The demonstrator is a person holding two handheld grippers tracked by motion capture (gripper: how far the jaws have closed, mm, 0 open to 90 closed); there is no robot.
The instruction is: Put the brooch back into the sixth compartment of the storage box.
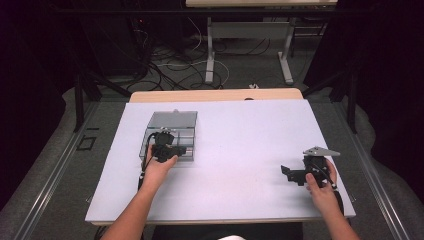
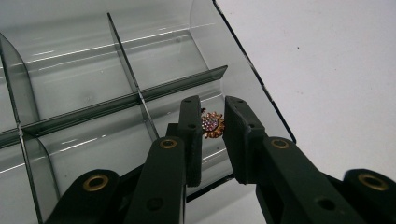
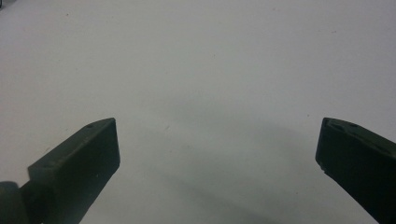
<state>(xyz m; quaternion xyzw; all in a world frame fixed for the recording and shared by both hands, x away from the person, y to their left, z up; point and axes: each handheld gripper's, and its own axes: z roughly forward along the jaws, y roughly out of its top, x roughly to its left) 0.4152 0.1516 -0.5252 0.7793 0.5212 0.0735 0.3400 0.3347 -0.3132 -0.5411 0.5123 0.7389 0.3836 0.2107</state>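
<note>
A clear smoked organiser box (image 1: 185, 131) with several divided compartments (image 2: 93, 88) stands on the white table, left of centre, its lid raised behind it. My left gripper (image 1: 165, 140) reaches into the box's near right compartment. In the left gripper view my left gripper (image 2: 212, 103) is shut on a small gold flower-shaped brooch (image 2: 212, 125) with pink and purple stones, held between the pads just above the compartment floor. My right gripper (image 1: 290, 175) rests low over the table at the right, jaws spread wide. In the right gripper view my right gripper (image 3: 217, 128) has nothing between its fingers.
The white table cover (image 1: 240, 145) spreads between the two hands and out past the right gripper. Beyond the far edge are table legs (image 1: 210, 55) and loose cables (image 1: 165, 65) on a dark floor. A metal rail (image 1: 60, 165) runs along the table's left side.
</note>
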